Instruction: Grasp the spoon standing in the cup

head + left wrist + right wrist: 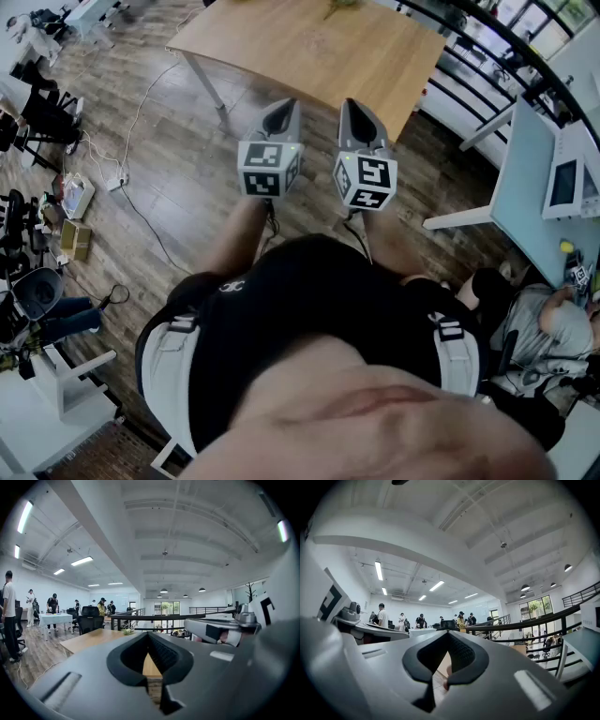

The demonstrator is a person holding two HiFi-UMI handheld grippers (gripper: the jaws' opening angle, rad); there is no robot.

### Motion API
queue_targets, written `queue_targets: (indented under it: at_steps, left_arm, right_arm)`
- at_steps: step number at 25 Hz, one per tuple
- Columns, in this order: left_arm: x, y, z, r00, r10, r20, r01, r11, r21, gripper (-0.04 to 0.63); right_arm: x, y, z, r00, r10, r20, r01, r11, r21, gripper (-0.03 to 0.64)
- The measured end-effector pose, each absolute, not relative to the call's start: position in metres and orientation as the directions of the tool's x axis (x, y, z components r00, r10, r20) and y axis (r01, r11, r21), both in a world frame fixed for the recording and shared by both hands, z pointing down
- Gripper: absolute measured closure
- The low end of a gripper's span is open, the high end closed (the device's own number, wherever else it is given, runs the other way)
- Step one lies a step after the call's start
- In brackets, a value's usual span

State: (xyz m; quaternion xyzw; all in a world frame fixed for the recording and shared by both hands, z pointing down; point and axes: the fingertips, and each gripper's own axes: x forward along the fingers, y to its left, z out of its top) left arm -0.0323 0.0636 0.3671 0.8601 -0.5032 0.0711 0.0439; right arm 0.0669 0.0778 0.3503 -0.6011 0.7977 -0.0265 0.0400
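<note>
No cup or spoon shows in any view. I stand a step back from a bare wooden table (309, 47), with both grippers held side by side at chest height and pointed toward it. My left gripper (281, 105) is shut with nothing in it; its jaws meet at the tip (149, 634), and the tabletop (89, 640) lies beyond them. My right gripper (354, 105) is also shut and empty, its jaws closed together (449, 633). A small green item (127, 631) rests at the table's far edge.
A white desk (530, 187) with a monitor stands to the right, and a seated person (544, 323) is beside it. Cables and boxes (75, 202) lie on the wood floor at left. A black railing (154, 617) runs behind the table. Several people stand far off (51, 604).
</note>
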Motion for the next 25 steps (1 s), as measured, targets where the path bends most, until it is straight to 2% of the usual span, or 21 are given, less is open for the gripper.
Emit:
queue_targets:
  at_steps: [25]
  left_arm:
    - [0.03, 0.048, 0.377, 0.416, -0.889, 0.191, -0.905, -0.425, -0.006, 0.583]
  right_arm:
    - [0.128, 0.051, 0.361, -0.353, -0.935, -0.03, -0.925, 0.353, -0.143, 0.618]
